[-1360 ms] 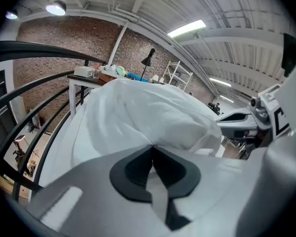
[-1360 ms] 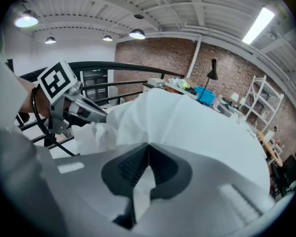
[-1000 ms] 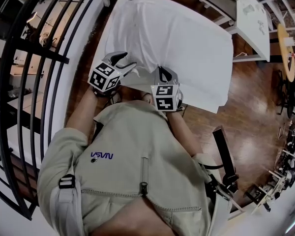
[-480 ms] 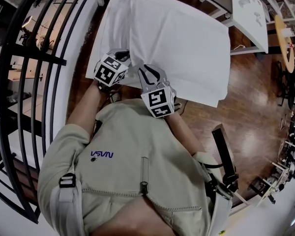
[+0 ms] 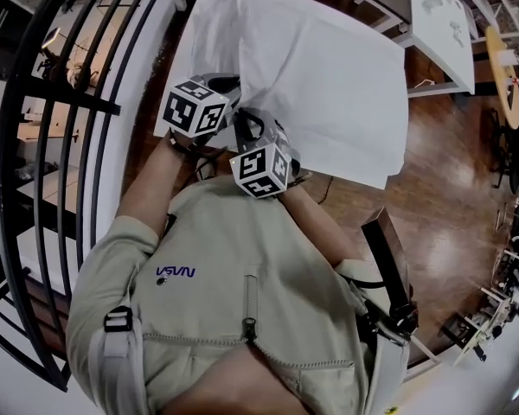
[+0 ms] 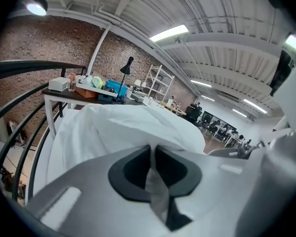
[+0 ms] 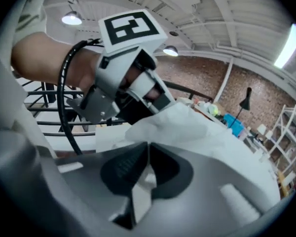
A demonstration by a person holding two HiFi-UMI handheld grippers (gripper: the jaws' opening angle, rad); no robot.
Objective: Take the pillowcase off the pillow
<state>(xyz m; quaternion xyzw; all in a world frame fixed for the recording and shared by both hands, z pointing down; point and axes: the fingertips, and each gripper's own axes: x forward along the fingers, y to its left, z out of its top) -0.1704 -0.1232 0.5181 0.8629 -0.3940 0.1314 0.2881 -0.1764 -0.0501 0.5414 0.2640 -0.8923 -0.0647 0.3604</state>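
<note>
1. While just closing narrow, pinching the pillowcase (image 5: 329, 76) edge on the desk (image 5: 180, 54) with left gripper (image 5: 227, 83) and right gripper (image 5: 258, 126) jaws.
2. Risking thin cloth slipping free, or dragging everything off.

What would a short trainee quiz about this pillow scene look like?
1. True or false: the left claw is empty.
2. The pillowcase is: A blue, B white, C striped.
3. Fill in: the right claw pinches the ___.
Key: 1 false, it pinches pillowcase fabric. 2 B. 3 pillowcase. Both claws have just been closing, with fabric between the jaws.
</note>
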